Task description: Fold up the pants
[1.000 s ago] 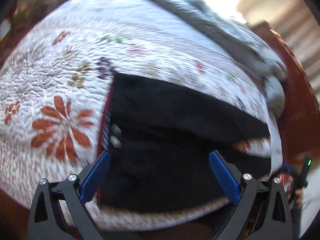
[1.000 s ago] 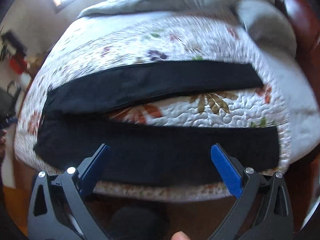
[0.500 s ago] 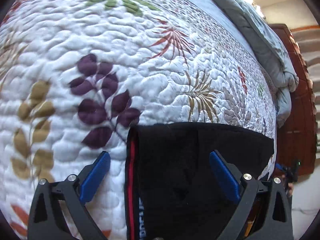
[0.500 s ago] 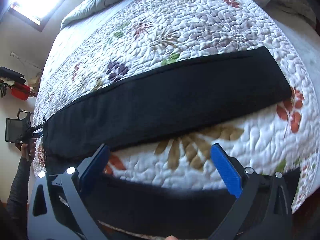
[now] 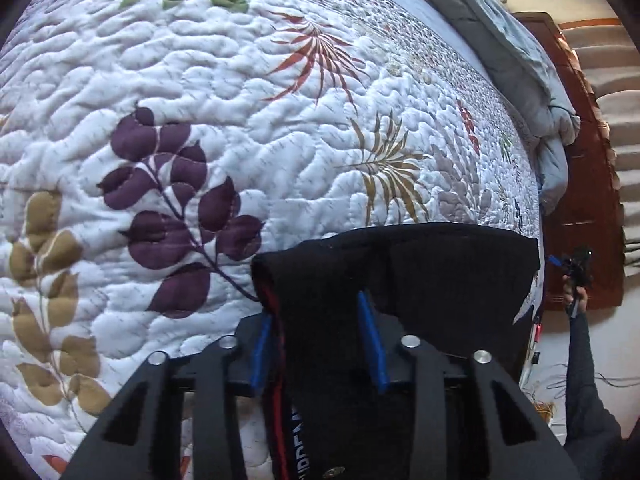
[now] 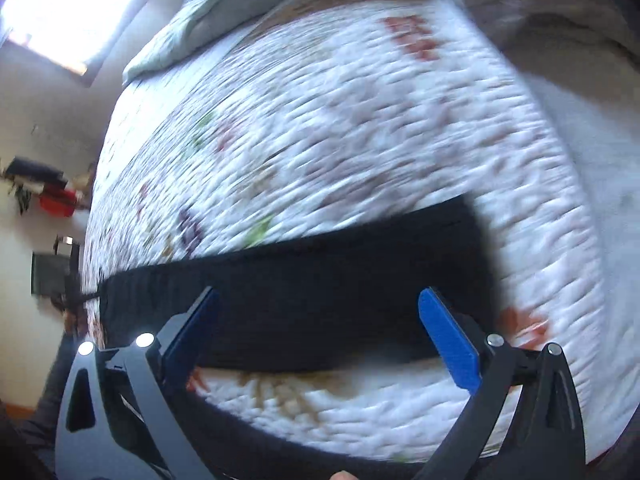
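Observation:
Black pants (image 5: 440,280) with a red-striped waistband (image 5: 276,360) lie on a white floral quilt (image 5: 200,100). My left gripper (image 5: 316,320) is shut on the bunched waistband corner, blue pads pressing the black cloth from both sides. In the right wrist view the far pant leg (image 6: 320,292) stretches as a long black band across the quilt (image 6: 360,140); the near leg (image 6: 280,448) runs along the bed's front edge. My right gripper (image 6: 320,320) is open, fingers wide, hovering over the far leg near its hem end. That view is motion-blurred.
A grey-blue duvet (image 5: 520,60) is bunched along the far edge of the bed. A dark wooden bed frame (image 5: 580,200) stands at the right. A bright window (image 6: 60,0) and a red object (image 6: 56,204) on the wall are at the left.
My left gripper has closed on the waistband corner, which is now bunched between the pads. My right gripper has moved forward over the far leg, still open.

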A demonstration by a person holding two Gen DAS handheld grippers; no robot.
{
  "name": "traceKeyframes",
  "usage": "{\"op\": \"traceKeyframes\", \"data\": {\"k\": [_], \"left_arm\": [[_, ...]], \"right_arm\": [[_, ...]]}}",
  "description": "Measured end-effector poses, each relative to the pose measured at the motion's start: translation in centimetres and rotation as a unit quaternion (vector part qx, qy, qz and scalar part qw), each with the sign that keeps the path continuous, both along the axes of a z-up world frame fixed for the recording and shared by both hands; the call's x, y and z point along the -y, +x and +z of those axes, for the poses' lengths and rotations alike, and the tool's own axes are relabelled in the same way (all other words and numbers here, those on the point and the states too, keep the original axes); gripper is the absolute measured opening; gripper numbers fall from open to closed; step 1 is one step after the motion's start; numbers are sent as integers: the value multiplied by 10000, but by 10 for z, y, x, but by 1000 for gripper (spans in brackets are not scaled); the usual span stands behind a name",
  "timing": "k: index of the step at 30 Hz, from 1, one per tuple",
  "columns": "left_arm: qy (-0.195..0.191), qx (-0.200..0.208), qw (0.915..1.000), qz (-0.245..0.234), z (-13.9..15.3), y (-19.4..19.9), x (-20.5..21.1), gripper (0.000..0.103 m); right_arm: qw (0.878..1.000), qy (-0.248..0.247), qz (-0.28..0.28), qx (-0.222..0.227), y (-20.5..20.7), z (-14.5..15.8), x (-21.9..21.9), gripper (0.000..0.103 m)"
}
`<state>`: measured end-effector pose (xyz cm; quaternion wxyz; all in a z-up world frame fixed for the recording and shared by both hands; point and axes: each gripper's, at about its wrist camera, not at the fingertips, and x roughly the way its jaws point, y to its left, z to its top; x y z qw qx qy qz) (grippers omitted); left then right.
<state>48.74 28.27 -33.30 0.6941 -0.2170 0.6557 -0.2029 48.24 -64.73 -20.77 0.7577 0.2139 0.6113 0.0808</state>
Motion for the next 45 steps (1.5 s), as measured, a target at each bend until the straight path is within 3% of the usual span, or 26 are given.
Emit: {"op": "traceKeyframes", "data": {"k": [5, 10, 14, 17, 19, 20, 21, 22, 25, 30, 36, 41, 45], "left_arm": [[40, -83, 9997, 245, -5, 1, -5, 42], [137, -25, 9984, 550, -5, 3, 3, 42], [90, 15, 9952, 973, -6, 0, -1, 43], [161, 161, 9948, 994, -1, -3, 7, 52], [320, 242, 9954, 867, 2, -4, 16, 52], [387, 244, 9953, 848, 2, -4, 19, 52], [445, 233, 9952, 840, 3, -3, 21, 49], [544, 194, 9948, 842, 3, -1, 21, 42], [707, 105, 9936, 870, 6, -1, 17, 19], [708, 364, 9931, 862, 32, -9, 19, 16], [592, 905, 9899, 918, 76, -33, 23, 13], [285, 1432, 9858, 828, 126, -65, 31, 12], [88, 1786, 9812, 719, 155, -100, 39, 12]], "right_arm": [[9994, -25, -120, -338, 28, -31, 50, 98], [9980, 127, 199, -586, 52, -72, 53, 98], [9966, 448, 525, -445, 54, -76, 50, 99], [9928, 750, 822, -444, 52, -76, 43, 98], [9895, 991, 964, -428, 51, -74, 36, 85], [9889, 1022, 994, -425, 51, -74, 34, 70], [9858, 1203, 1067, -478, 53, -76, 31, 40], [9846, 1271, 1070, -537, 54, -79, 29, 29], [9849, 1133, 1163, -602, 58, -81, 20, 26], [9889, 1020, 1023, -343, 60, -65, 14, 21], [9941, 423, 993, 64, 36, -35, -1, 14], [9945, -240, 791, 644, -8, 14, 0, 14], [9840, -992, 553, 1371, -68, 42, 5, 15]]}}
